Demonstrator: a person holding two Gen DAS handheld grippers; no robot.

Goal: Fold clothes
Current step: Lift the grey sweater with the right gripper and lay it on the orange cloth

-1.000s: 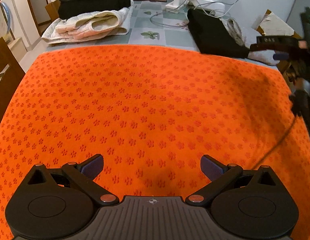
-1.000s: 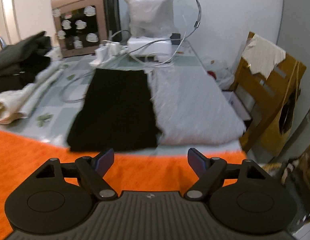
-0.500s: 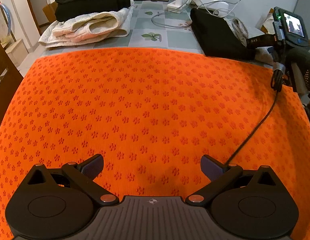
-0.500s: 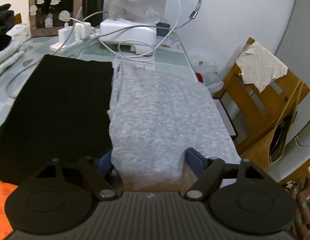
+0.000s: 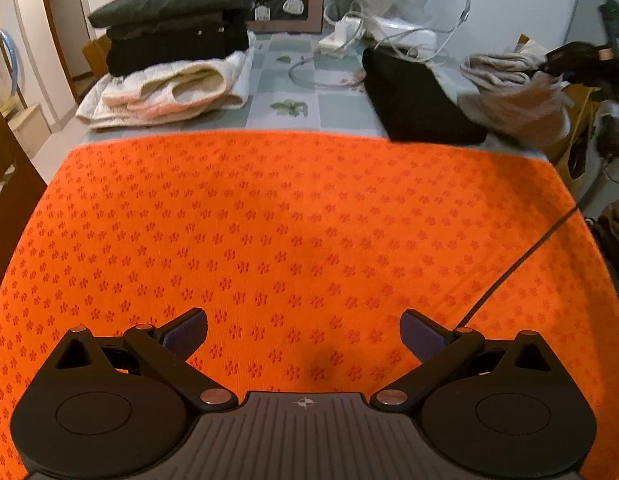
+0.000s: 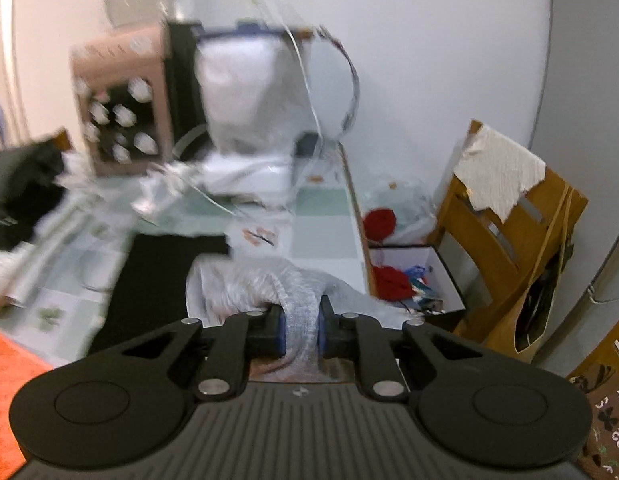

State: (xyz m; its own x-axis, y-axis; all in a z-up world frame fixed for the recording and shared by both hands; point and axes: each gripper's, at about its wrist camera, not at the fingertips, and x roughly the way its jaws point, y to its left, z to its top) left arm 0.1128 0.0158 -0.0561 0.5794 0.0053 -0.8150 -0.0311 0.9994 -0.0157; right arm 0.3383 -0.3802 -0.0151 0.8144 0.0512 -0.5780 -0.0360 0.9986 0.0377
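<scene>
My right gripper [image 6: 301, 330] is shut on the grey knit garment [image 6: 265, 284], which bunches up in front of the jaws and lifts off the table. In the left wrist view the same grey garment [image 5: 513, 98] hangs crumpled at the far right, with the right gripper [image 5: 565, 62] partly visible above it. A folded black garment [image 5: 413, 100] lies beside it on the table; the right wrist view shows that black garment [image 6: 161, 280] at left. My left gripper [image 5: 303, 330] is open, hovering low over the orange flower-patterned mat [image 5: 293, 216] with nothing between its fingers.
A stack of dark folded clothes [image 5: 173, 28] rests on a cream towel [image 5: 169, 94] at the back left. Chargers and white cables [image 5: 349, 36] lie at the back. A wooden chair [image 6: 509, 236] and an open box [image 6: 413, 280] stand beside the table's right edge.
The right gripper has shut on the grey garment's near edge and pulled it up and back, so it bunches. The left gripper has stayed open over the mat, tilted up slightly.
</scene>
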